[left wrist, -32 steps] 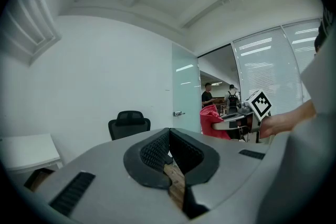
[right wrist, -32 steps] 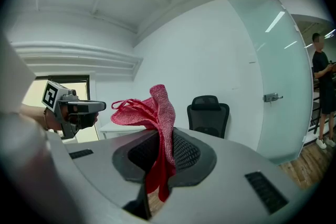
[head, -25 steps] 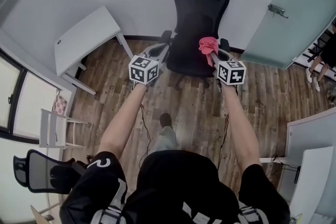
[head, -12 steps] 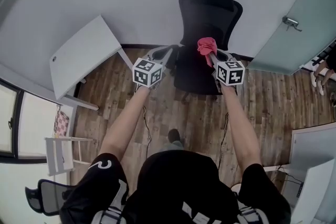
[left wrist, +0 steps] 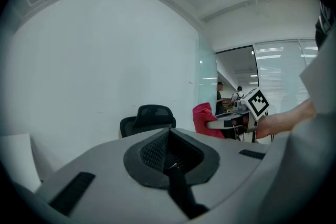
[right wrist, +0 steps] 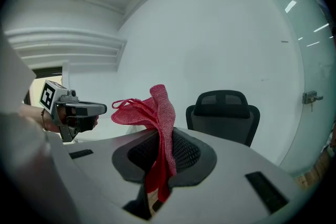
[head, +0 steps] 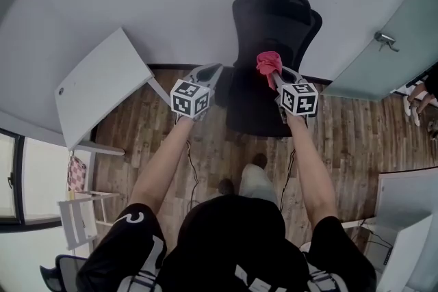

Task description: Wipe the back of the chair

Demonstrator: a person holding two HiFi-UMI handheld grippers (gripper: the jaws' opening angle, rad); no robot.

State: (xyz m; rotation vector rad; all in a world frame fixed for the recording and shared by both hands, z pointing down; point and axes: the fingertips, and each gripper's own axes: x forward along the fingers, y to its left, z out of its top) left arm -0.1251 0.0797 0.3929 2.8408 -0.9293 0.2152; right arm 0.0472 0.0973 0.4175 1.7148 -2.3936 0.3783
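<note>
On your left, the white desk (head: 96, 96) stands well clear of your path. Your left gripper (head: 209, 72) points ahead with its jaws closed on nothing, so it is free to help. I'd bring it to the near edge of the chair (head: 274, 31) and steady it there, since an office chair like this will likely swivel or roll once you press on it. The chair stands against the wall, facing you, just beyond both grippers and not yet touched. Its black backrest and headrest rise upright in the middle of your view. On the right, your right gripper (head: 277, 77) has its jaws clamped on the red cloth (head: 268, 63). The cloth is bunched, with a loose fold standing up past the jaw tips. Lead with that fold so that fabric, not hard plastic, meets the backrest. Start high near the headrest and draw down in overlapping strokes with even, light pressure. The glass door (head: 397, 24) at far right is well apart from all this.
</note>
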